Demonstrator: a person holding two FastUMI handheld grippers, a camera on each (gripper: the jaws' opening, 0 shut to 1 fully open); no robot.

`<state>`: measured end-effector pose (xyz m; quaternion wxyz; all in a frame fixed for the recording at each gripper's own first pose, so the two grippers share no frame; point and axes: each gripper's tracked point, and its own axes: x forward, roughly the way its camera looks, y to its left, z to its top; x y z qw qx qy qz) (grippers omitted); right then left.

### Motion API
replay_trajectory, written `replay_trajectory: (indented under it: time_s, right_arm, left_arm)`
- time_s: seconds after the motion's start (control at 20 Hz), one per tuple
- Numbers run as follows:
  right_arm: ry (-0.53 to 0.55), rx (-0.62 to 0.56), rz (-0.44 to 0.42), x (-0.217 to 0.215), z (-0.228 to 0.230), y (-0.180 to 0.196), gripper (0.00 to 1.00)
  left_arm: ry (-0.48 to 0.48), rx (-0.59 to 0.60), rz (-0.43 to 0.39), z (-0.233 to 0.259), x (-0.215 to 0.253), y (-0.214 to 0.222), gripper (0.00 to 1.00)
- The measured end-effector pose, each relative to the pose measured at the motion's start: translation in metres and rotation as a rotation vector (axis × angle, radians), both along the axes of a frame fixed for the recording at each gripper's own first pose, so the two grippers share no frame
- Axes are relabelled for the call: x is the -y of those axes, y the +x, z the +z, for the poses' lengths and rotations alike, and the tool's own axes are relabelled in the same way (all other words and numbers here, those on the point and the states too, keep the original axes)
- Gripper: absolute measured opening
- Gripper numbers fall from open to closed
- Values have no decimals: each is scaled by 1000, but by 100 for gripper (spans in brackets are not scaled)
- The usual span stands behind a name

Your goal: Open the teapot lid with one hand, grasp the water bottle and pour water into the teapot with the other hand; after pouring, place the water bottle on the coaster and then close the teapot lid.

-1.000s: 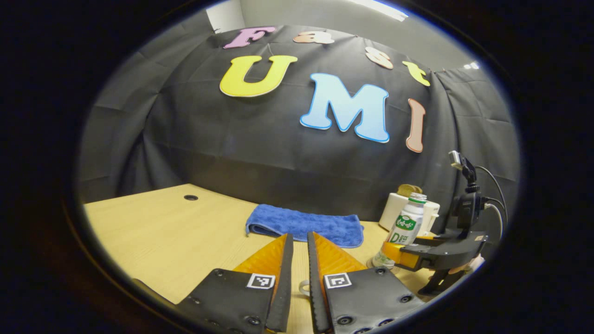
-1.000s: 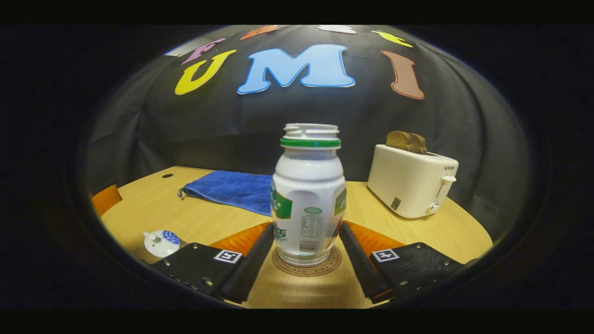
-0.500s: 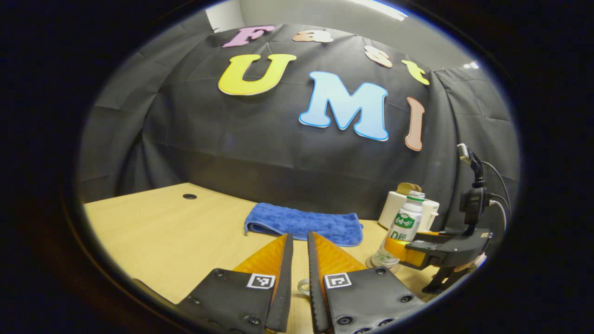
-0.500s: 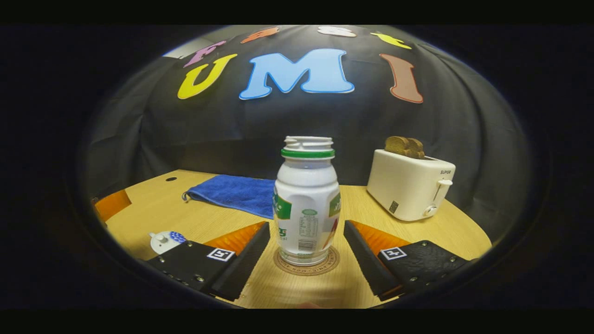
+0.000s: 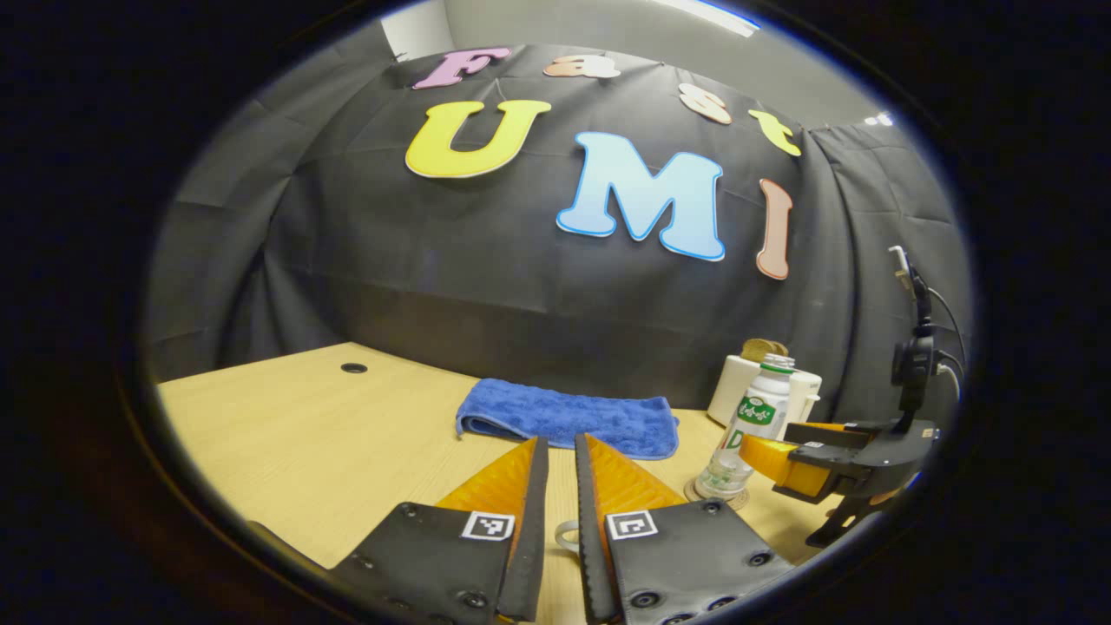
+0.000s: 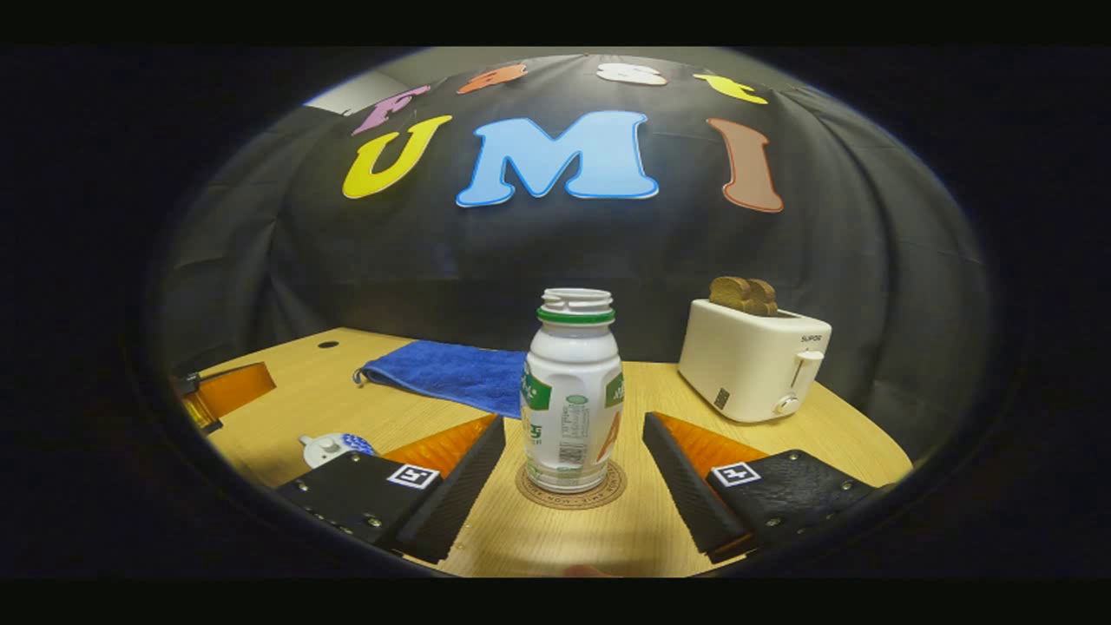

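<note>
This is a staged recording booth dressed as a kitchen corner, not a real home. Black cloth (image 6: pixel 868 260) hangs creased as the back wall, with a strip of plain pale wall (image 5: pixel 608 26) above it in the left gripper view. A light wooden bench (image 6: pixel 816 434) with a cable hole (image 5: pixel 354 368) fills the space. Ahead and to the right of the right claw (image 6: pixel 573 473) stands a white toaster (image 6: pixel 751 360) holding bread; ahead to its left lies a folded blue towel (image 6: pixel 443 369).
</note>
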<state>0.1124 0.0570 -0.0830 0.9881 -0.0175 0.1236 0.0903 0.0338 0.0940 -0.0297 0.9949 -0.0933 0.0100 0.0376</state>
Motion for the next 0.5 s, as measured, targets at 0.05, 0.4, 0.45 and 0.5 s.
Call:
replay_trajectory:
  time_s: [0.05,0.4,0.45,0.5]
  right_arm:
    - [5,9,-6,1,3,-4,98]
    - [35,54,-34,12,28,-34,98]
    - [37,64,-37,13,32,-39,98]
    - [39,74,-43,16,36,-45,98]
  left_arm:
    - [2,3,-2,2,1,-1,25]
    - [-12,26,-55,12,18,-12,25]
    - [-18,23,-63,11,21,-16,25]
    - [-19,19,-73,8,24,-21,29]
